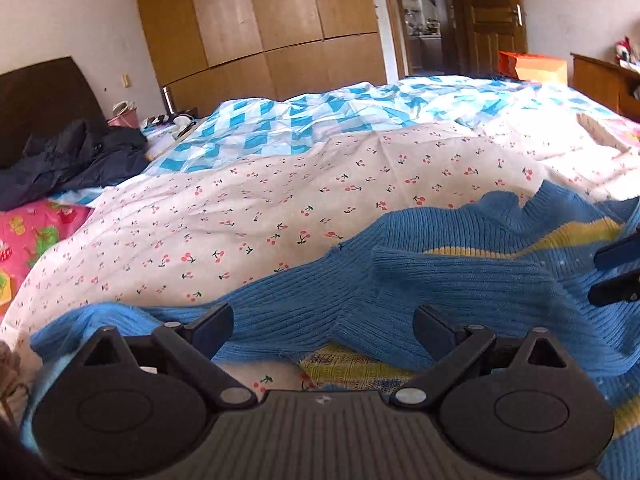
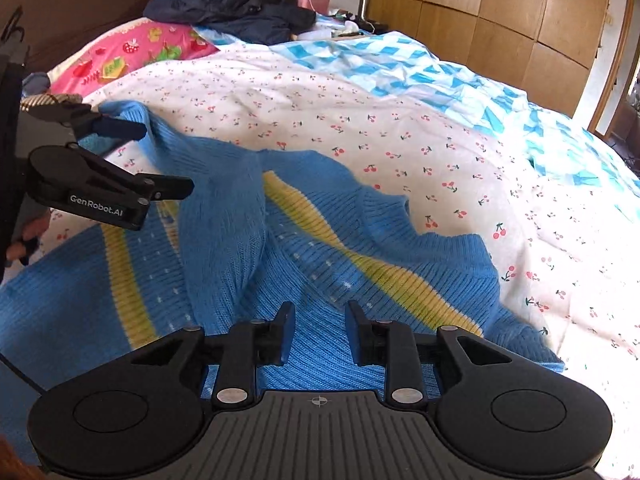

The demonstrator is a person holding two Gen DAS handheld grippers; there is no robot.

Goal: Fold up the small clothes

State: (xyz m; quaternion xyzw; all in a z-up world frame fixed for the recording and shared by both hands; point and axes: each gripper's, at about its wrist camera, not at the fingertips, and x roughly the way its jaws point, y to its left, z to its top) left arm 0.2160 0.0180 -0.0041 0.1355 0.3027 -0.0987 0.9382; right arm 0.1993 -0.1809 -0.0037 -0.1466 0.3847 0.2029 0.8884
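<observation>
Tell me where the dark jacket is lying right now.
The dark jacket lies crumpled at the head of the bed, top centre-left in the right wrist view, beside the pink pillow.

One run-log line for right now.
step: folding sweater | left gripper: open, at sleeve | right gripper: open, over sweater | surface: cherry-print quilt

A bedroom with white walls (image 1: 72, 20) and a tall wooden wardrobe (image 1: 256, 20) along the far side. Beside the wardrobe a wooden door (image 1: 496, 12) stands open onto another room. A dark headboard (image 1: 40, 96) rises at one end of the bed (image 1: 280, 184), which is spread with a cherry-print sheet and a blue checked quilt (image 1: 304, 120). Bright daylight falls across the bedding at the far end.
</observation>
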